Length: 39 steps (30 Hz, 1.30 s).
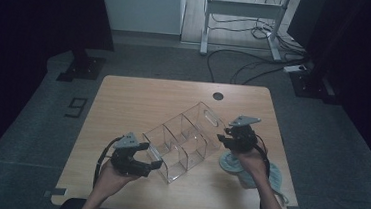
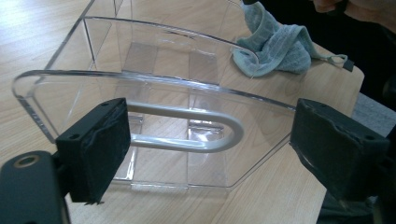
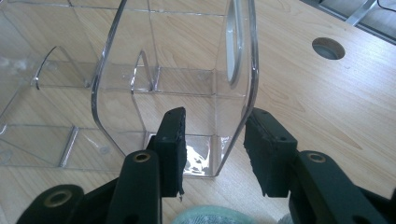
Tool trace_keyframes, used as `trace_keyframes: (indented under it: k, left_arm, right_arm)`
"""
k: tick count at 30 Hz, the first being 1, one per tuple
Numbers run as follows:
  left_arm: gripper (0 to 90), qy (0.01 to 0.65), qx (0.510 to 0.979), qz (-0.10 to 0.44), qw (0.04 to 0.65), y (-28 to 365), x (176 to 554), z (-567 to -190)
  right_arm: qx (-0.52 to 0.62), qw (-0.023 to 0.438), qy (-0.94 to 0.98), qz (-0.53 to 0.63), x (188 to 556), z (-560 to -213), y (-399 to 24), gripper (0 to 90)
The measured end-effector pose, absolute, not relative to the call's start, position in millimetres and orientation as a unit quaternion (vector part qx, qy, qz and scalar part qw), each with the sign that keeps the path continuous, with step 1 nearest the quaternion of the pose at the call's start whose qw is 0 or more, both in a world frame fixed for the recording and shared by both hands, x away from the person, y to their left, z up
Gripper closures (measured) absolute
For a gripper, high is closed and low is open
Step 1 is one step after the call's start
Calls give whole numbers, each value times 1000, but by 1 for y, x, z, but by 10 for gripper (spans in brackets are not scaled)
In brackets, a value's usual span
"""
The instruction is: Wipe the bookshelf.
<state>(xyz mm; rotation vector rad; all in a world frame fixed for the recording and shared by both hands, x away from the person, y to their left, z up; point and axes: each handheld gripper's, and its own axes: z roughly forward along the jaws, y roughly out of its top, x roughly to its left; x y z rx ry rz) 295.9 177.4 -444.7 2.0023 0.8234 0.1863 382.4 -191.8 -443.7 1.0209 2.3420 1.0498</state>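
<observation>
Organizer (image 1: 183, 139) clear, colourless; cloth (image 2: 275, 46) pale grey-green; tabletop (image 1: 138, 101) light wood grain; gripper jaws black.

The high view looks forward and down from above the person's side, taking in the whole worktop (image 1: 139, 96). Each gripper view sits close, looking along its own jaws. All three share the clear organizer (image 1: 183, 139) (image 2: 154, 93) (image 3: 177, 84).

Left tongs (image 1: 155, 158): held low in the left hand (image 1: 112, 176), jaws spread wide, pads clear of contact. Right tongs (image 1: 223, 136): held in the right hand (image 1: 251, 162), jaws partly closed, a gap visible at each pad
</observation>
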Motion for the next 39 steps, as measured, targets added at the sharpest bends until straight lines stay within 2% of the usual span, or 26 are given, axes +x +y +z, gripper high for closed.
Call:
trace_keyframes:
  k: [6,12,31,39]
  left_arm:
    - [68,342,819,97,450,169,294,-444]
    - [71,355,819,131,432,167,294,-444]
    - [406,411,794,203,400,181,300,-442]
    - [503,427,794,224,371,182,305,-443]
  right_arm:
    - [360,192,835,370,377,-443,-190,579]
    - [355,188,836,374,370,-443,-188,579]
    - [335,164,841,392,345,-443,-177,546]
    - [322,152,848,392,337,-446,-174,513]
